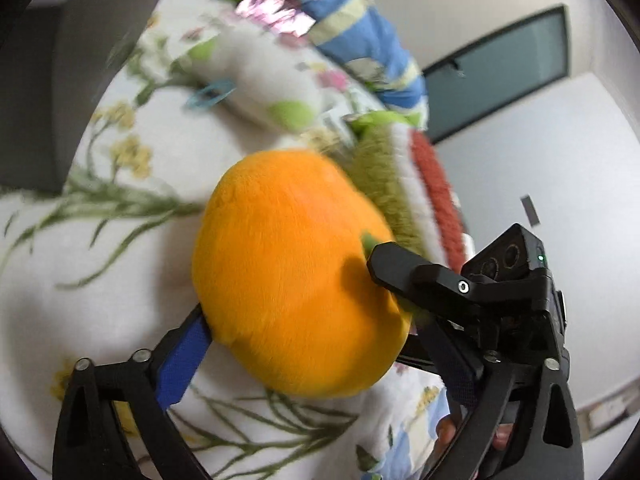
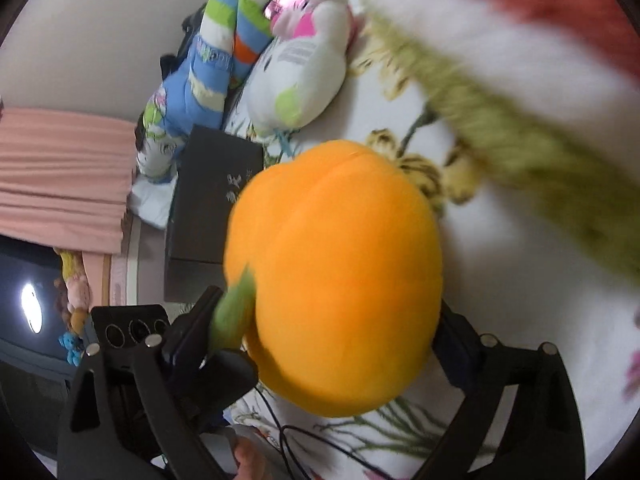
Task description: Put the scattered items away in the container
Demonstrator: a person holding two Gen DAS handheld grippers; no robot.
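Both grippers have the same orange plush between their jaws, one from each side of it. The left gripper stands wide: its blue pad presses the plush's lower left edge, and its other finger sits behind the plush near the right gripper's black finger, which dents the fabric by the green stem. In the right wrist view the right gripper is just as wide, with the plush filling the gap; whether its far pad truly bites I cannot tell, since the ball hides it. So the hold looks like a two-sided squeeze on a soft, round thing, lifted off the floral sheet.

The risks, as I judge them:
- The plush is springy and rounded, so uneven pressure could squirt it out sideways or let it roll between the pads.
- The two grippers crowd each other at the stem; a small twist could knock finger against finger and loosen the hold.
- Both views are smeared by motion, so a fast carry may swing the plush free.
- The green, white and red plush lies just beside it and could be dragged along.
- The dark box, likely the container, sits at the bed's edge by the white plush; a high or off-centre release might bounce the ball off its rim onto the floor.
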